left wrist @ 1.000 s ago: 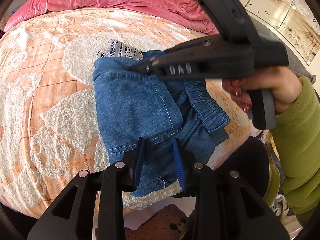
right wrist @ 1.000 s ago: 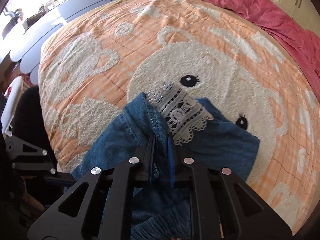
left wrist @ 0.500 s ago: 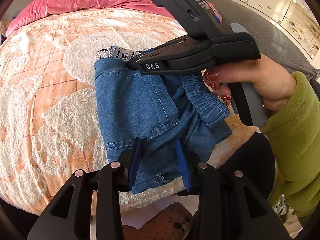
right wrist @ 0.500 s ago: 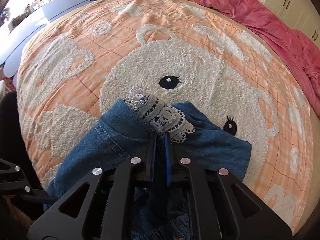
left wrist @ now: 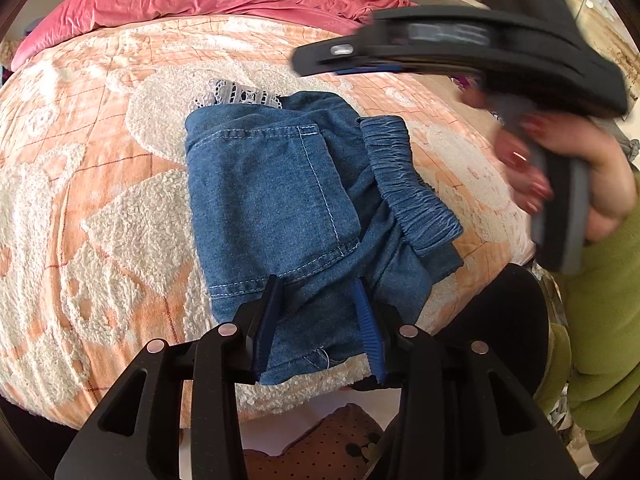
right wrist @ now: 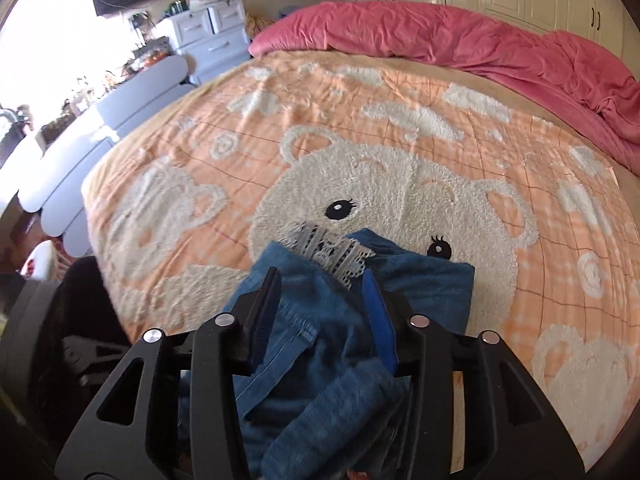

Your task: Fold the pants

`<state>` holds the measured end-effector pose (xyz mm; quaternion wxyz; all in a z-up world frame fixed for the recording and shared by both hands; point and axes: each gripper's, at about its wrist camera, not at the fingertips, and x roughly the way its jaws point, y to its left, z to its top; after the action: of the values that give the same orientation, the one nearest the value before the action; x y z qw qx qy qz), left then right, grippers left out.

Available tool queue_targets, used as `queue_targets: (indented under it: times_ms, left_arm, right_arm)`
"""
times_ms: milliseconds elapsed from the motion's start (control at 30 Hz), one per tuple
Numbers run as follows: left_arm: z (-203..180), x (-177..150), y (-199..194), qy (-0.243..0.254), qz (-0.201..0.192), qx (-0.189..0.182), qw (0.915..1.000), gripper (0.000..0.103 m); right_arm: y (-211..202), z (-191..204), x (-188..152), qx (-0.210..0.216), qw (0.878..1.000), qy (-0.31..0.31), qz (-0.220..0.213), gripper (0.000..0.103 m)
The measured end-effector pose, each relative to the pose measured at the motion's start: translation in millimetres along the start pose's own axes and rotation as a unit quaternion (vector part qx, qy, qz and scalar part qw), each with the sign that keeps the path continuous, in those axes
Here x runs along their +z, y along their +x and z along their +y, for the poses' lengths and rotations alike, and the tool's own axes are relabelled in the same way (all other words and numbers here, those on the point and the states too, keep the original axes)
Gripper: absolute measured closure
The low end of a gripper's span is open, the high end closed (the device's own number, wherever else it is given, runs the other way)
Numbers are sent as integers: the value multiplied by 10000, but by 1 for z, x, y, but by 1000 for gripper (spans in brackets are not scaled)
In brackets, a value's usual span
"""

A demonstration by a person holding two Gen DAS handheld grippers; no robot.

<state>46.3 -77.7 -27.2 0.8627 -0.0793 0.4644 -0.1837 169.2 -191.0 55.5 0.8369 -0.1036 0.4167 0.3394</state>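
Blue denim pants (left wrist: pixel 276 196) lie folded into a small bundle near the bed's front edge, with a white lace trim (left wrist: pixel 240 94) at the far end and an elastic waistband (left wrist: pixel 408 184) on the right. My left gripper (left wrist: pixel 318 312) is open just above the bundle's near edge. My right gripper (right wrist: pixel 324 300) is open and lifted above the pants (right wrist: pixel 320 320) and the lace (right wrist: pixel 336 250). In the left wrist view it is blurred, held by a hand, at the upper right (left wrist: pixel 460 48).
The orange bedspread (right wrist: pixel 360 140) has a white fleecy bear pattern. A pink duvet (right wrist: pixel 460 44) lies bunched along the far side. A white dresser (right wrist: pixel 212 32) and blue-grey chairs (right wrist: pixel 100 120) stand left of the bed. A brown dotted cushion (left wrist: pixel 320 448) lies on the floor below the edge.
My right gripper has opened, let go of the denim by the lace, and lifted up and back to the right. My left gripper stays open at the near edge.
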Motion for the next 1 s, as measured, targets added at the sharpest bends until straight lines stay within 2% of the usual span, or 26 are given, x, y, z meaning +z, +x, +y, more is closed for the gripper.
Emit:
queue_targets:
  times_ms: [33,100,133,200,333,433,500,600,733,867,1000]
  left_arm:
    - [2,0,-2,-39,-2,-42,10000,61]
    - [7,-1,-7,-130,-7,-97,9999,46]
    - [12,-1,-12,-199,-50,-100,9997,44]
    - [20,1,-23,-294,-161,-123,9994,43]
    - [39,10,-42,-444,-439,93,9980,43]
    - [47,20,-38,-472,-338,211,9981,43]
    - [47,29,-27,-378,-232,315,9985,43]
    - [45,40,-14,-285,-89,296,9991,43]
    - [37,48,13,-122,198,417,9989,43]
    - [42,49,26,-206,218,458,9985,35]
    - [45,48,27,-306,152,416,9986,35]
  right_arm:
    - [-6,1,-4,11,10000,-26,-31,65]
    - [-20,3,-15,-4,9999,-65,-116,65]
    - [-29,3,-23,-30,9998,-70,-158,65]
    - [-41,4,-36,-102,9997,-99,-210,65]
    - [-61,15,-66,-150,9991,-289,-272,65]
    - [-62,36,-83,169,9981,-541,-240,65]
    - [-54,55,-91,488,9961,-719,-150,65]
    - [-33,70,-95,710,9946,-758,36,65]
    - [2,58,-105,640,9957,-252,621,66]
    - [6,52,-117,686,9953,39,680,66]
    - [-2,54,-121,638,9957,209,642,63]
